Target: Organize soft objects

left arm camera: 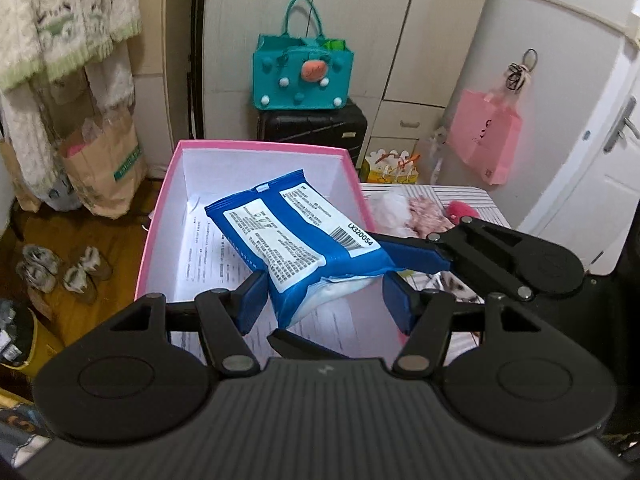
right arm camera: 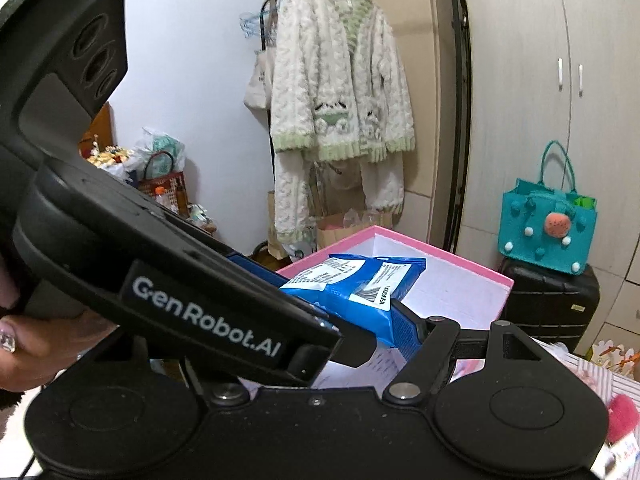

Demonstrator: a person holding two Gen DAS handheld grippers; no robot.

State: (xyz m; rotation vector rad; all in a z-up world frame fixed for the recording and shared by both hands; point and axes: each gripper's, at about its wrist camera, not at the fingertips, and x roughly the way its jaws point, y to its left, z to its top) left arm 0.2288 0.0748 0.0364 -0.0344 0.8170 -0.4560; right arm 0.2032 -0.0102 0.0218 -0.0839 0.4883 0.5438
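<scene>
A blue wet-wipes pack [left arm camera: 298, 240] hangs tilted over the open pink box [left arm camera: 256, 146], which has printed paper on its floor. My right gripper [left arm camera: 400, 256] reaches in from the right and is shut on the pack's right end. My left gripper [left arm camera: 324, 300] is open, its blue pads either side of the pack's lower end without pinching it. In the right wrist view the pack [right arm camera: 352, 280] sits over the pink box [right arm camera: 440, 248], held in my right gripper [right arm camera: 384, 320]; the left gripper's body hides the left finger.
Fluffy white and pink soft things [left arm camera: 412, 210] and a red plush piece [left arm camera: 462, 210] lie on the striped surface [left arm camera: 476, 194] right of the box. A teal felt bag [left arm camera: 302, 76] sits on a black suitcase [left arm camera: 312, 126] behind. Paper bags and slippers are on the floor at left.
</scene>
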